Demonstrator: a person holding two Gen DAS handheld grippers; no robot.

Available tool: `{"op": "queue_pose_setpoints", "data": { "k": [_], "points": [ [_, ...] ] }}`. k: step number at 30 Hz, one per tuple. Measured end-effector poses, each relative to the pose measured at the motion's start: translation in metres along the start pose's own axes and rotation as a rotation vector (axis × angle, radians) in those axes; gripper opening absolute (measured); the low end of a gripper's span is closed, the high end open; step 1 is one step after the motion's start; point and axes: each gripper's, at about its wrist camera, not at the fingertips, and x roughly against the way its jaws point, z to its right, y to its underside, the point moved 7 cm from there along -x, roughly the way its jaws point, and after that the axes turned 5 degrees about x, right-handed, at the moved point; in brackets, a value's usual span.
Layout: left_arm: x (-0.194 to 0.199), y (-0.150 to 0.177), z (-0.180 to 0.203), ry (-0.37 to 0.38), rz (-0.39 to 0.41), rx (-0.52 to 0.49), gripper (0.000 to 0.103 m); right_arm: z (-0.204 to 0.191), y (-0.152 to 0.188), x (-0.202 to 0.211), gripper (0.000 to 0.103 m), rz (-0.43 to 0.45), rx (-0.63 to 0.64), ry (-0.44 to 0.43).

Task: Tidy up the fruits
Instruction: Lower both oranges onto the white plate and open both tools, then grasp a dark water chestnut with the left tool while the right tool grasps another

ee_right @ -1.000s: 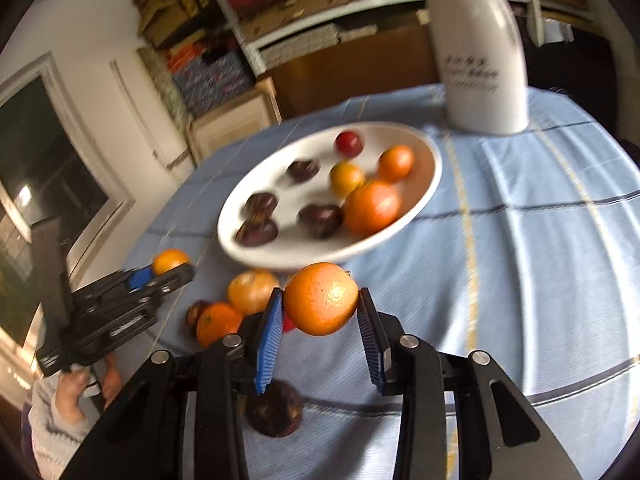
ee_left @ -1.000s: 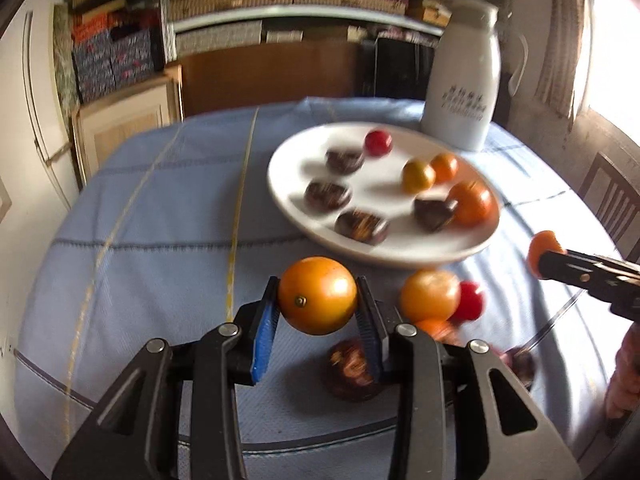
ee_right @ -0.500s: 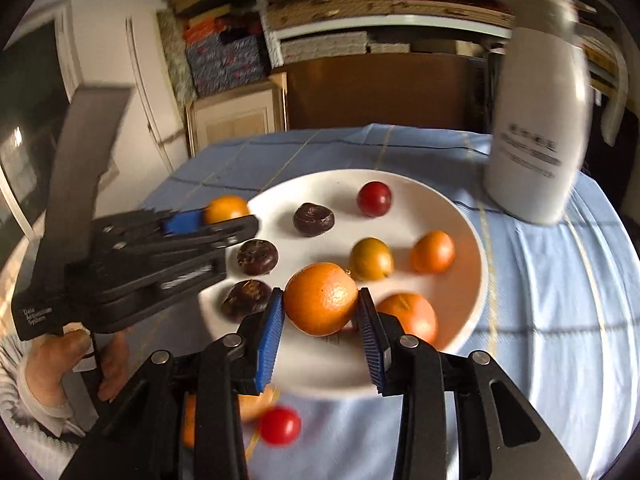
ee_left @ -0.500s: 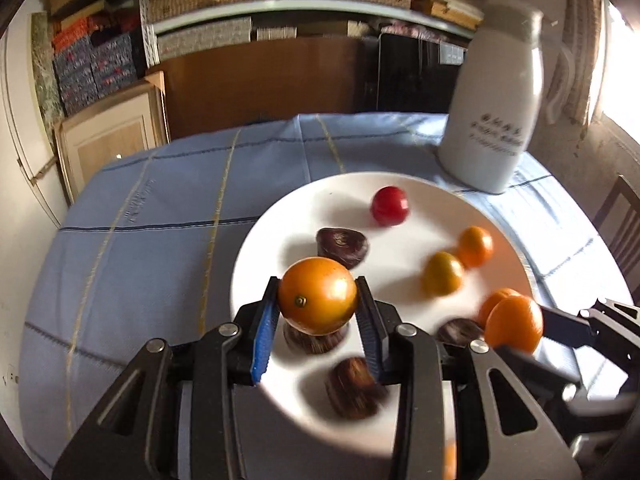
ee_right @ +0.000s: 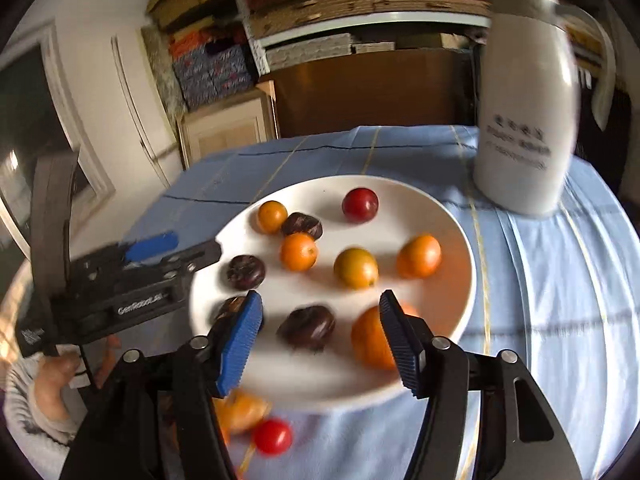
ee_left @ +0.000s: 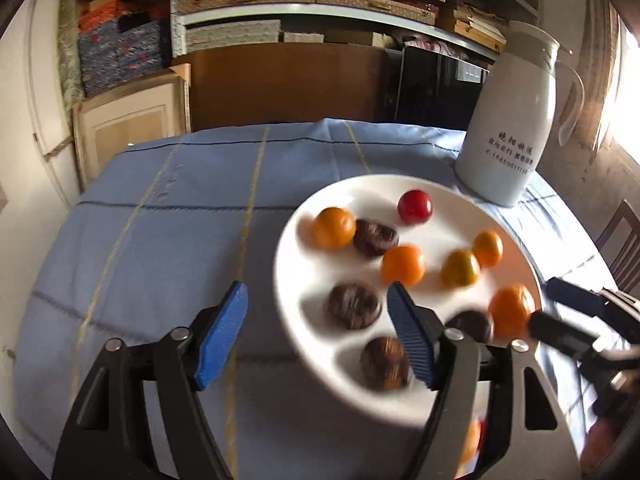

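Standing open over the near rim of a white plate (ee_right: 452,216), both claws are empty. The right claw (ee_right: 320,336) has just spread its blue pads, and nothing sits between them; the orange (ee_right: 372,340) it likely let go lies on the plate just behind its right pad. The left claw (ee_left: 316,332) has likewise just opened wide, straddling the plate's left edge with no fruit in its jaws.

On the bench (ee_left: 160,240), under its blue cloth, a few fruits remain off the plate at the near edge: a small red one (ee_right: 272,436) and an orange one (ee_right: 240,412), both blurred. These seem the next to collect.

Farther in, the plate holds the sorted fruit: several dark brown pieces, several orange ones, a yellowish one (ee_right: 356,267) and a red one (ee_right: 360,205), spaced apart, most not touching.

Beyond the plate stands a white jug (ee_left: 508,132), and behind the bench are shelves (ee_left: 312,0) stacked with boxes.
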Motion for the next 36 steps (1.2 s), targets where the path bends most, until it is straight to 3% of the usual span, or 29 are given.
{"op": "queue_pose_setpoints", "data": {
  "k": [4,10,13,27,30,33,36],
  "points": [
    [0.036,0.042,-0.012,-0.05,0.023,0.003,0.089,0.0,0.036,0.025,0.073,0.012,-0.016,0.004],
    [0.061,0.095,-0.027,-0.082,0.0,0.009,0.092,-0.001,0.087,0.046,0.075,-0.024,-0.038,-0.022],
    [0.071,0.101,-0.023,-0.054,0.016,0.002,0.093,-0.007,0.097,0.06,0.085,-0.002,-0.034,-0.031],
    [0.045,0.116,-0.004,-0.098,-0.061,-0.15,0.099,-0.047,0.127,0.049,0.085,-0.096,0.156,-0.022],
    [0.045,0.113,-0.01,-0.097,-0.057,-0.146,0.099,-0.045,0.131,0.046,0.085,-0.119,0.148,-0.015],
    [0.046,0.107,-0.034,-0.211,-0.038,-0.114,0.099,-0.038,0.132,0.043,0.085,-0.137,0.119,0.003],
    [0.048,0.107,-0.05,-0.177,-0.063,-0.023,0.099,-0.031,0.133,0.044,0.085,-0.14,0.091,0.01]
  ]
}}
